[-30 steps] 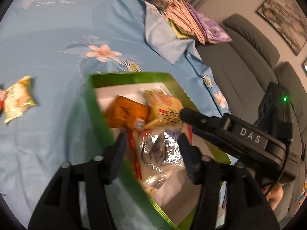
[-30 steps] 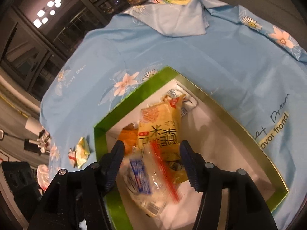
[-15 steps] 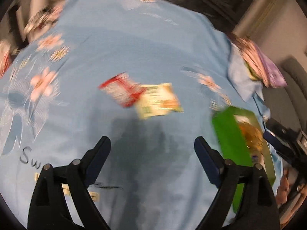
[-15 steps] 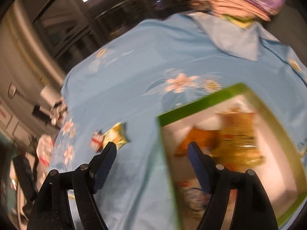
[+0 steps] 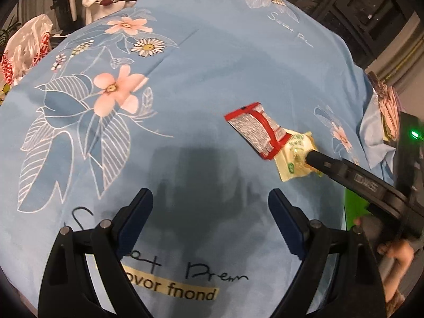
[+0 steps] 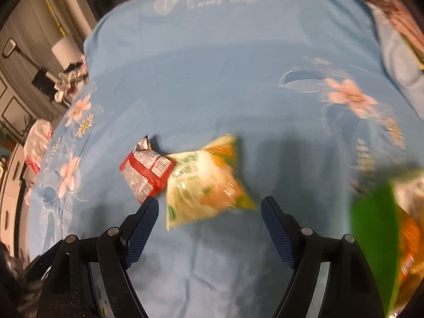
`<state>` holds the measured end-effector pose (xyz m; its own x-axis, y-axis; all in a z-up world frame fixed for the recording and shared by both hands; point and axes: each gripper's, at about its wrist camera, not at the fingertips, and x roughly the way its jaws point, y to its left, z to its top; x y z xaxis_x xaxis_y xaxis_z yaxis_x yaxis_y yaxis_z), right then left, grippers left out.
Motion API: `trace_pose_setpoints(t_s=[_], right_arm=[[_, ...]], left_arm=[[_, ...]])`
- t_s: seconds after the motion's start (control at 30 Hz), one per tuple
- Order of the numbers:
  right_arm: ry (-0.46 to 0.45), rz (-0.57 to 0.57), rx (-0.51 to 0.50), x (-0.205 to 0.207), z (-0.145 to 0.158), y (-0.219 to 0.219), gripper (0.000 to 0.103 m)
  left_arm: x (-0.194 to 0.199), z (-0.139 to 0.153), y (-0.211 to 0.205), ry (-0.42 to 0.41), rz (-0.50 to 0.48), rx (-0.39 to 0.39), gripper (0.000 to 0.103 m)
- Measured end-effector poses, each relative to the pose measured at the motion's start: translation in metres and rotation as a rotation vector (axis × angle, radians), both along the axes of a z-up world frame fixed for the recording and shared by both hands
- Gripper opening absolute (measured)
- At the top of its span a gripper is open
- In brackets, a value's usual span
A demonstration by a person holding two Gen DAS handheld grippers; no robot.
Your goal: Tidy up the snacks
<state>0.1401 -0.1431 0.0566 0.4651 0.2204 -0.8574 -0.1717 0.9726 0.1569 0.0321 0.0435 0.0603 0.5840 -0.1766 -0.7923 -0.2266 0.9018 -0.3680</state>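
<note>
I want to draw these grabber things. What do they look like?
Both the left gripper and the right gripper have black plastic arms with round silver bolts and dark blue ridged pads on the jaws. The right one's black body carries white lettering and a small green light.

**Lighting and picture quality**

Indoor light is falling from above onto the blue tablecloth [image 5: 212, 66], which is showing evenly lit at centre. A soft dark shadow [image 5: 201, 180] is lying on the cloth ahead of the left gripper [image 5: 210, 212]. The left wrist view is staying sharp. The right wrist view is smearing with motion blur, strongest on the yellow snack packet [image 6: 206, 182] and green box [image 6: 371, 228]. Fisheye bending is curving both frames, with corners darkening to black.
</note>
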Motion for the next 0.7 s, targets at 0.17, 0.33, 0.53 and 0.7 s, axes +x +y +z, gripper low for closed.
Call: trace_pose_setpoints(t_s=[0.17,0.33,0.53,0.7], right_arm=[[-0.003,0.001,-0.072,0.015,-0.013,0.015,0.080],[-0.036,0.015,-0.073,0.010,-0.017,0.015,0.058],[-0.026,0.023,-0.007,-0.014,-0.003,0.001,0.043],[0.063,0.015,0.164,-0.051,0.006,-0.015,0.043]], left_arm=[[0.001,-0.001,0.005,0.003,-0.003,-0.007,0.089],[0.001,0.000,0.005,0.003,-0.007,-0.009,0.089],[0.002,-0.003,0.003,0.015,-0.012,-0.007,0.089],[0.004,-0.004,-0.001,0.021,-0.028,-0.010,0.089]])
